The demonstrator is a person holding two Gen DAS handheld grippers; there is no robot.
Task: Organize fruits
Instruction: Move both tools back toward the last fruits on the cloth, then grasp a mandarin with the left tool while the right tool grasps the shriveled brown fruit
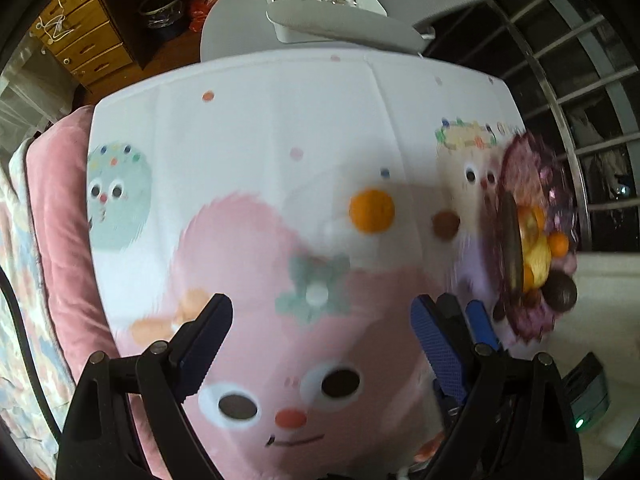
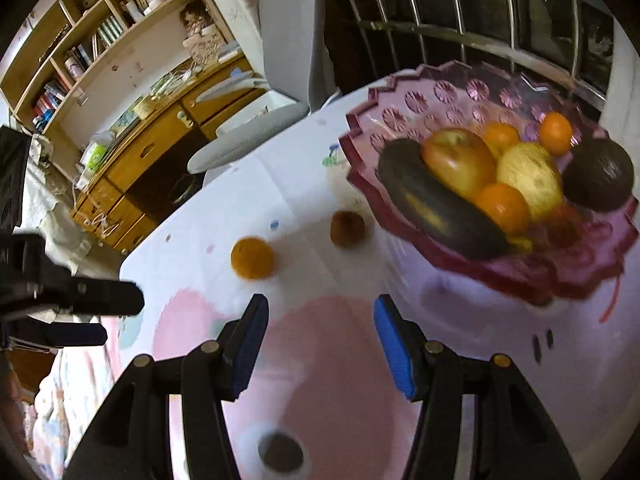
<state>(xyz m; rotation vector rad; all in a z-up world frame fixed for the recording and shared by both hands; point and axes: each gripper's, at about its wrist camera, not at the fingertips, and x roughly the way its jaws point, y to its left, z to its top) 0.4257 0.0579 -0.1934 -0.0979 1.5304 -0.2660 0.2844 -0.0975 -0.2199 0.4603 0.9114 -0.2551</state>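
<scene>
While both grippers hover above the cartoon-printed tablecloth (image 1: 248, 128), the left gripper (image 1: 320, 332) and the right gripper (image 2: 320, 336) are seen with fingers spread and nothing between them. An orange (image 2: 252, 258) and a small brown fruit (image 2: 347, 229) are left on the cloth, apart from each other, beside the purple fruit bowl (image 2: 400, 108), which is filled with mixed fruit.

One purple bowl (image 2: 404, 92) holds three oranges (image 2: 502, 206), two apples (image 2: 460, 160), one dark blackened banana (image 2: 436, 204) and one dark round fruit (image 2: 598, 174). Loose on the worktop (image 2: 320, 280) lie two more: one orange (image 2: 252, 258) and one small brown fruit (image 2: 347, 229).
</scene>
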